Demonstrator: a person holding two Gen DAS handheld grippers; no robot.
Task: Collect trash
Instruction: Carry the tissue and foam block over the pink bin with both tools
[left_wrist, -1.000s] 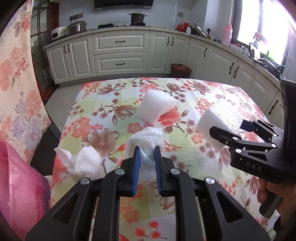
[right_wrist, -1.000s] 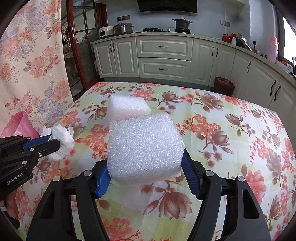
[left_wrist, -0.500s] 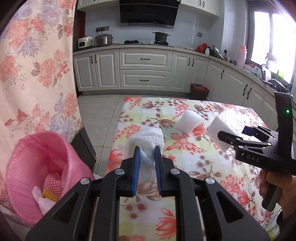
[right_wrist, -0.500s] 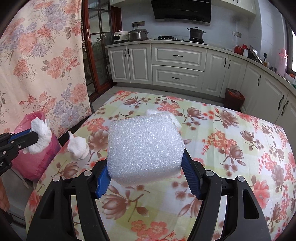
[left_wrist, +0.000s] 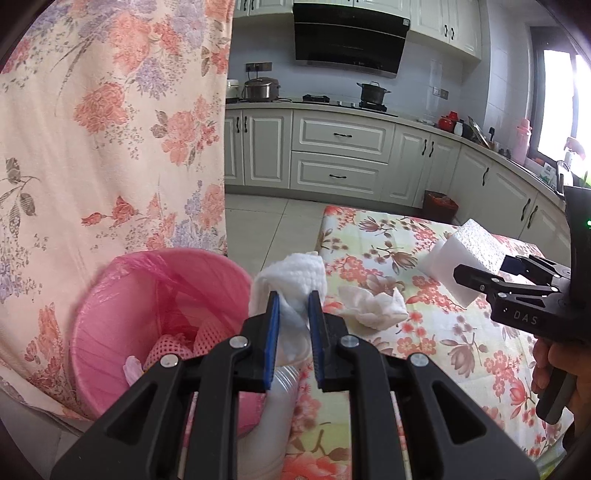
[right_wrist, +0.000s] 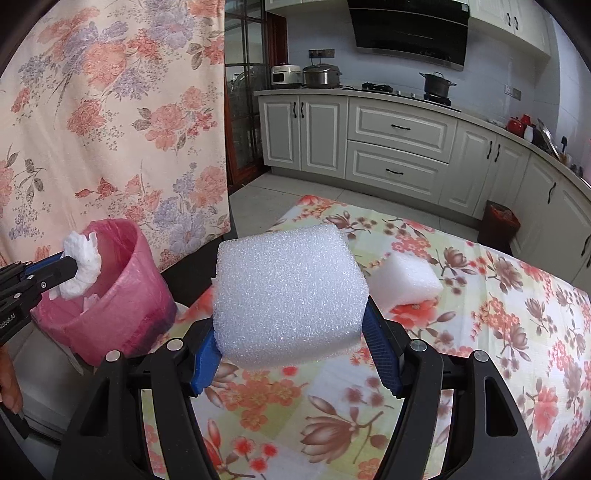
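My left gripper (left_wrist: 291, 299) is shut on a crumpled white tissue (left_wrist: 291, 277) and holds it at the rim of the pink lined trash bin (left_wrist: 122, 295), left of the table. The right wrist view shows that tissue (right_wrist: 81, 266) over the bin (right_wrist: 122, 306). My right gripper (right_wrist: 291, 332) is shut on a white foam block (right_wrist: 288, 291) above the table's left part; the block also shows in the left wrist view (left_wrist: 476, 247). Another crumpled tissue (left_wrist: 373, 306) and a second foam block (right_wrist: 404, 280) lie on the floral tablecloth (right_wrist: 480, 332).
A floral curtain (left_wrist: 110, 129) hangs just behind the bin. The bin holds some trash, including pink netted pieces (left_wrist: 166, 350). Kitchen cabinets (right_wrist: 399, 147) line the far wall, with a small red bin (right_wrist: 498, 225) on the floor beyond the table.
Both grippers have swung left, off the table's middle toward the pink bin. The held tissue is now at the bin's rim; the foam block stays gripped.
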